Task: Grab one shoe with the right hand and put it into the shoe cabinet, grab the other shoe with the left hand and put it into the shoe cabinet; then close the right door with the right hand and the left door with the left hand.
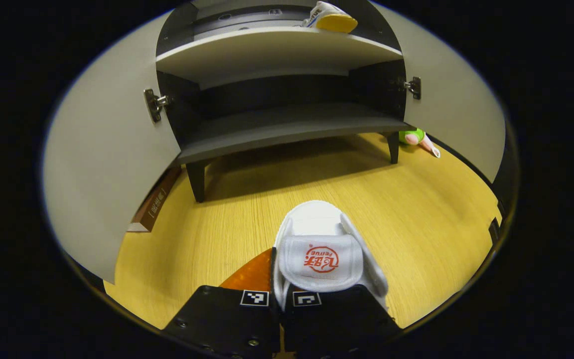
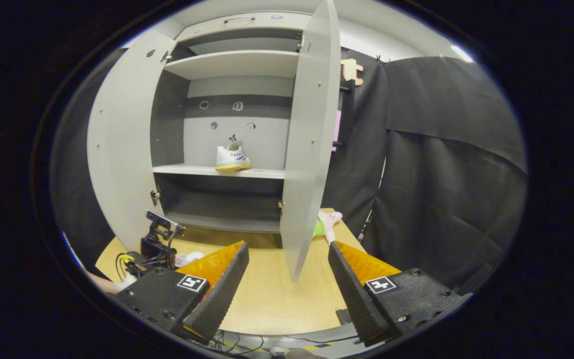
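On the middle shelf of the shoe cabinet (image 2: 217,89), toward its right side, one white shoe with a yellow sole (image 2: 232,159) is already sitting, so the first placement looks done. The second shoe (image 1: 323,254), white, is lying on the wooden floor (image 1: 431,219) in front of the cabinet, its toe pointing toward the bottom shelf. The left gripper (image 1: 279,304) is pinching this shoe at the heel end, its jaws drawn nearly together on the collar, so the lift appears to be just beginning. The right gripper (image 2: 287,279) is hanging free in front of the cabinet with its jaws spread wide and nothing between them.

Still left, by my reading: carrying the second shoe into the cabinet, then swinging both doors closed. The right door (image 2: 309,139) and the left door (image 2: 120,144) are both standing open.

Red print on the second shoe's tongue is reading "FEIYUE", seen upside down; the shelved shoe's side lettering is too small to make out fully. A small green and pink toy (image 1: 416,138) is lying beside the cabinet's right leg.
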`<state>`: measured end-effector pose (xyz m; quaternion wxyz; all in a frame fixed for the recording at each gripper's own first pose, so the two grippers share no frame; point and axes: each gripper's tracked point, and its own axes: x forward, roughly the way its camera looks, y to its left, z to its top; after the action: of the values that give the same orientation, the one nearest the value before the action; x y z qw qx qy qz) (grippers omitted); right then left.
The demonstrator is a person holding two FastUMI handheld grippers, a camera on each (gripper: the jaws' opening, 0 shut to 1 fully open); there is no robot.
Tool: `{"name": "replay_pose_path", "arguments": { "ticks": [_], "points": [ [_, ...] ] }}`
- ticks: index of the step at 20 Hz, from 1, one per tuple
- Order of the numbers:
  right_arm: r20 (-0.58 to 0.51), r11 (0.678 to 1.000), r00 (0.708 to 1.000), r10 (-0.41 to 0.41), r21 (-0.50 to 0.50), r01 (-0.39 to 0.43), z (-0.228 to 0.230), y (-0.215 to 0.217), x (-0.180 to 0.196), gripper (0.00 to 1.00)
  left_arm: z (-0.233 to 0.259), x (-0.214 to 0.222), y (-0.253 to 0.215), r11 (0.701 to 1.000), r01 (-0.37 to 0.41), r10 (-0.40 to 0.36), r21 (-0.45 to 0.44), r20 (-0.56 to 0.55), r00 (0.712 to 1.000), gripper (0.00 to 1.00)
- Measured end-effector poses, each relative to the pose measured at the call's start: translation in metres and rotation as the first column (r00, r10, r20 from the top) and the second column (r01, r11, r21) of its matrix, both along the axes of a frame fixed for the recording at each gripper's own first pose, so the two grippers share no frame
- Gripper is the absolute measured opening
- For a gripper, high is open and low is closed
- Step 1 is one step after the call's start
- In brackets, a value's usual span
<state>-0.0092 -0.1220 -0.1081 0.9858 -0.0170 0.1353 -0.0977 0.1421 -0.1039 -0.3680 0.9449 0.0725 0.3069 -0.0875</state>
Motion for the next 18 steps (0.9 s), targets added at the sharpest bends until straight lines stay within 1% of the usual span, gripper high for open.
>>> {"name": "replay_pose_path", "arguments": {
  "ticks": [3, 4, 5, 8, 9, 10, 12, 13, 14, 15, 16, 18],
  "points": [
    [0.043, 1.0, 0.999, 0.024, 0.006, -0.025, 0.01, 0.004, -0.002, 1.0, 0.058, -0.008, -0.006, 1.0, 0.002, 0.0, -0.023, 0.073, 0.997, 0.04],
    [0.054, 0.999, 0.998, 0.039, 0.009, -0.04, 0.013, 0.007, -0.002, 1.0, 0.08, -0.009, -0.007, 1.0, 0.003, 0.0, -0.029, 0.105, 0.995, 0.13],
    [0.062, 0.999, 0.997, 0.053, 0.01, -0.054, 0.015, 0.008, -0.001, 1.0, 0.103, -0.008, -0.008, 0.999, 0.0, 0.005, -0.037, 0.134, 0.991, 0.03],
    [0.091, 0.995, 0.991, 0.093, 0.027, -0.096, 0.023, 0.013, 0.006, 1.0, 0.172, -0.006, -0.013, 0.998, 0.001, 0.011, -0.056, 0.215, 0.976, 0.03],
    [0.097, 0.993, 0.99, 0.106, 0.031, -0.11, 0.026, 0.014, 0.008, 1.0, 0.197, -0.002, -0.015, 0.998, 0.003, 0.012, -0.058, 0.251, 0.968, 0.12],
    [0.107, 0.992, 0.987, 0.116, 0.028, -0.12, 0.03, 0.013, 0.012, 1.0, 0.218, -0.005, -0.015, 0.998, 0.003, 0.013, -0.057, 0.277, 0.961, 0.03],
    [0.131, 0.99, 0.982, 0.133, 0.027, -0.138, 0.038, 0.012, 0.02, 1.0, 0.256, 0.005, -0.022, 0.998, 0.002, 0.02, -0.067, 0.323, 0.946, 0.03],
    [0.14, 0.987, 0.979, 0.149, 0.033, -0.155, 0.042, 0.015, 0.025, 1.0, 0.273, 0.011, -0.025, 0.997, -0.002, 0.026, -0.072, 0.343, 0.939, 0.03],
    [0.146, 0.985, 0.976, 0.164, 0.037, -0.171, 0.045, 0.016, 0.029, 1.0, 0.276, 0.009, -0.025, 0.997, -0.007, 0.033, -0.072, 0.365, 0.931, 0.03],
    [0.153, 0.981, 0.971, 0.182, 0.038, -0.189, 0.047, 0.019, 0.034, 1.0, 0.293, 0.012, -0.026, 0.997, -0.019, 0.044, -0.071, 0.382, 0.923, 0.03],
    [0.16, 0.978, 0.967, 0.199, 0.032, -0.206, 0.05, 0.021, 0.037, 1.0, 0.291, 0.02, -0.024, 0.997, -0.029, 0.053, -0.066, 0.404, 0.913, 0.03],
    [0.172, 0.972, 0.958, 0.231, 0.009, -0.236, 0.054, 0.026, 0.045, 1.0, 0.307, 0.035, -0.018, 0.997, -0.059, 0.077, -0.054, 0.436, 0.896, 0.03]
  ]
}}
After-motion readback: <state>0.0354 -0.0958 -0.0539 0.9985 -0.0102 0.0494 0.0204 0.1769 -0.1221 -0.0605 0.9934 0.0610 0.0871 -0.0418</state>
